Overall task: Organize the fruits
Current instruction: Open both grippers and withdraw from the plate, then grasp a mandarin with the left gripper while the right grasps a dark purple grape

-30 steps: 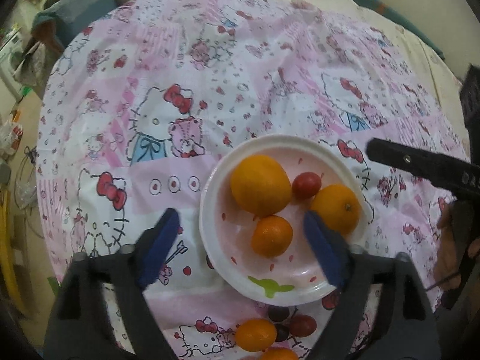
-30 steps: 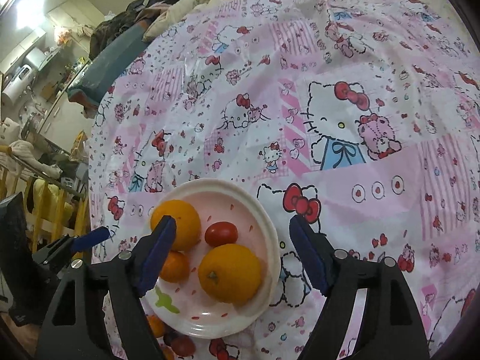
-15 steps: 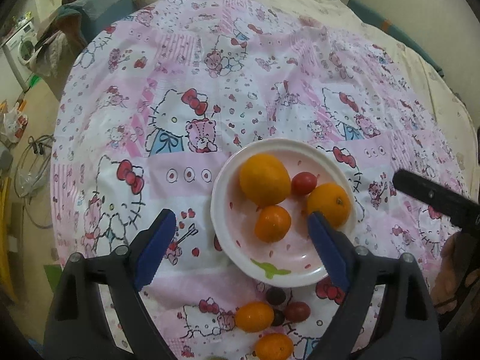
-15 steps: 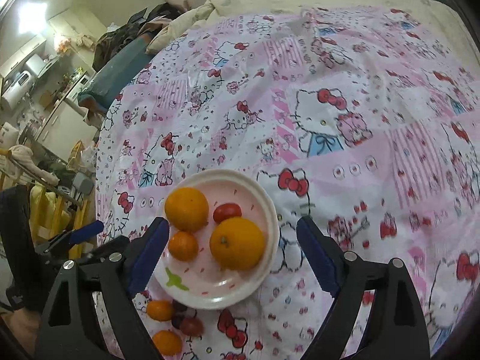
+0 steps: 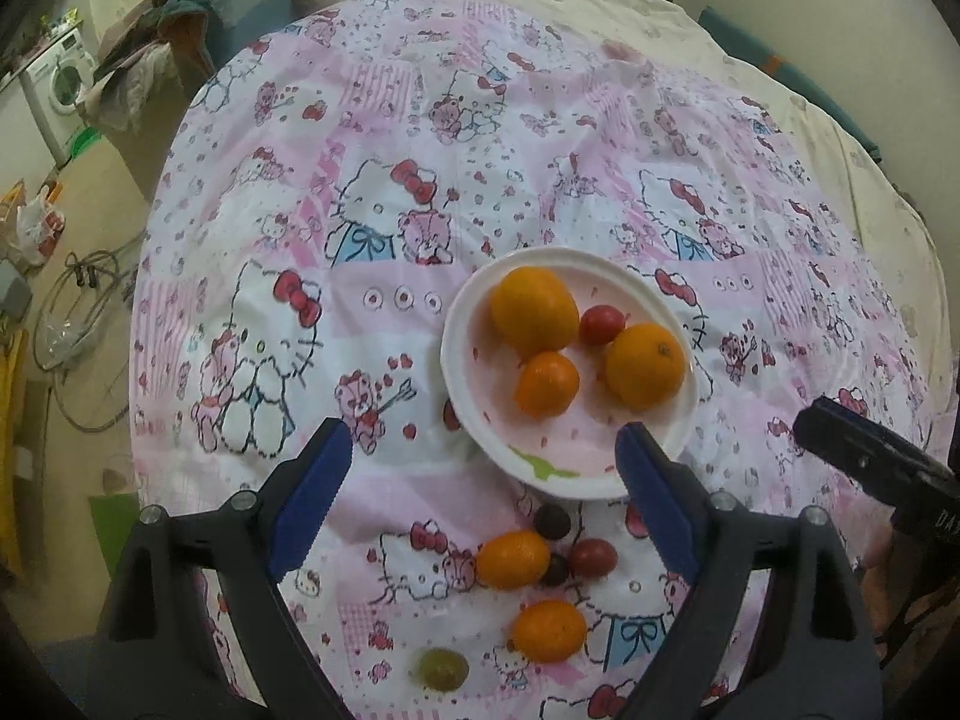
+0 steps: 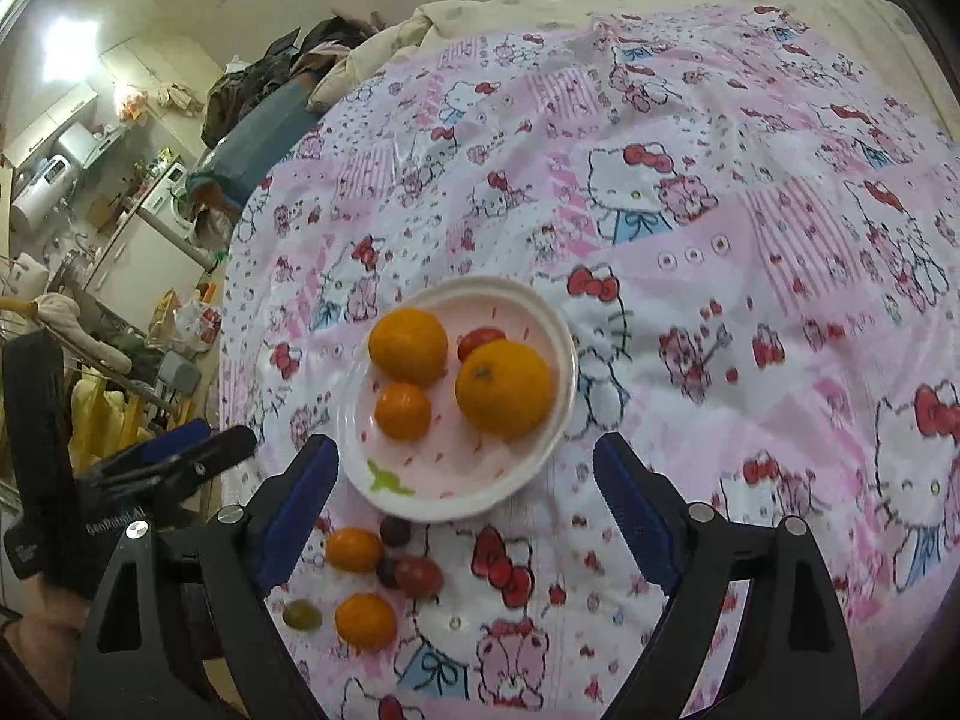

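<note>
Left wrist view: the left gripper point(image 5: 480, 474) stands wide and empty; loose fruit point(image 5: 513, 558) lies low in the frame, between its fingers, below the plate point(image 5: 462, 414).

Right wrist view: the right gripper point(image 6: 465, 489) gapes empty; the fruit sits lower left, beside its left finger point(image 6: 294, 504).

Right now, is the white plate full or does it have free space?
Partly filled: the white plate holds three oranges and one tomato; its near part is bare.

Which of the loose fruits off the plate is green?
The grape at the near edge of the cloth, left of the nearest orange. It is the only green one; the other loose fruits are orange, red or dark purple.
</note>
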Available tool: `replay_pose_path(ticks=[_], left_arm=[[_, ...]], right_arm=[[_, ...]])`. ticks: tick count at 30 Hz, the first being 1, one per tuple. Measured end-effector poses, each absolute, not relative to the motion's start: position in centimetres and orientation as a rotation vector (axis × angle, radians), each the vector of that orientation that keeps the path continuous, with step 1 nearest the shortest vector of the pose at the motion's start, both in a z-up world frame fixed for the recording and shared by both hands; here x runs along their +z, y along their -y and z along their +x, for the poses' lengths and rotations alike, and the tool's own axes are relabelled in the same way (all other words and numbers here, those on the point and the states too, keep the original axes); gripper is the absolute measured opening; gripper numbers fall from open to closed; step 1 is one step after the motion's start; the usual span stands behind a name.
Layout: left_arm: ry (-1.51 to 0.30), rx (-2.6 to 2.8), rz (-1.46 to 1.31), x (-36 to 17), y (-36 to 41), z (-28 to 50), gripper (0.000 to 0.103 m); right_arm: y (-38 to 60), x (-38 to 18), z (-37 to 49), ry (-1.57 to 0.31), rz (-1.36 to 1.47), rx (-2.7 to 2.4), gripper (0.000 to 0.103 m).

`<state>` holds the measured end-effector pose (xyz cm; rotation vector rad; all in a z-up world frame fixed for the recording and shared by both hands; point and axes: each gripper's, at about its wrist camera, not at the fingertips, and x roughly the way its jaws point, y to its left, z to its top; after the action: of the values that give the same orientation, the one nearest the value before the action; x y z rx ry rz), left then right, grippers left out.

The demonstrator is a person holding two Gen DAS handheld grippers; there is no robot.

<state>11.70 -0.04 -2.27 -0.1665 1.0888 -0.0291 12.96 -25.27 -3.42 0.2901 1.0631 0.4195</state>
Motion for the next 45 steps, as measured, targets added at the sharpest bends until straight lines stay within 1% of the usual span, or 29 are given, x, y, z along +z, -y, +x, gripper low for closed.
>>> replay_pose_path(ticks=[8, 13, 18, 21, 22, 25, 27, 29, 34, 35, 37, 45], left_arm=[[-1.118, -0.003, -0.221, -3.0, -0.9, 10.2, 0.087], [-1.129, 0.023, -0.235, -4.0, -1.2, 10.4, 0.087], [-1.198, 0.013, -0.257, -5.8, -0.9, 10.6, 0.087], [-1.249, -0.001, -0.22, -6.9, -0.1, 10.4, 0.087], [-1.269, -0.008, -0.211, -7.4, 0.2, 10.4, 0.085], [-1.319, -0.035, -0.209, -8.8, 1.0, 10.3, 0.076], [-1.358, -0.05, -0.194, -9.9, 1.7, 10.2, 0.072], [-1.387, -0.071, -0.207, -10.9, 2.2, 10.2, 0.062], [-1.438, -0.081, -0.192, -12.5, 3.3, 10.3, 0.058], [-1.439, -0.083, -0.191, -12.7, 3.4, 10.2, 0.049], [-1.44, -0.087, -0.189, -12.8, 3.5, 10.2, 0.039], [-1.43, -0.084, -0.212, -12.3, 2.7, 10.0, 0.037]], right_arm=[[25.6, -4.2, 11.8, -1.079, 0.303, 0.388, 0.089], [25.0, -5.1, 12.5, -1.092, 0.285, 0.375, 0.089], [25.1, -5.6, 13.3, -1.106, 0.321, 0.363, 0.089], [25.2, -5.9, 13.6, -1.117, 0.324, 0.348, 0.089], [25.4, -6.1, 13.6, -1.122, 0.332, 0.343, 0.089], [25.7, -6.3, 13.8, -1.134, 0.353, 0.338, 0.089], [25.7, -6.4, 13.7, -1.139, 0.354, 0.336, 0.089], [25.6, -6.4, 13.7, -1.142, 0.35, 0.337, 0.089], [25.6, -6.4, 13.7, -1.144, 0.352, 0.342, 0.089], [25.6, -6.4, 13.6, -1.145, 0.354, 0.344, 0.089], [25.5, -6.3, 13.6, -1.144, 0.352, 0.347, 0.089], [24.5, -6.6, 13.2, -1.172, 0.334, 0.396, 0.089]])
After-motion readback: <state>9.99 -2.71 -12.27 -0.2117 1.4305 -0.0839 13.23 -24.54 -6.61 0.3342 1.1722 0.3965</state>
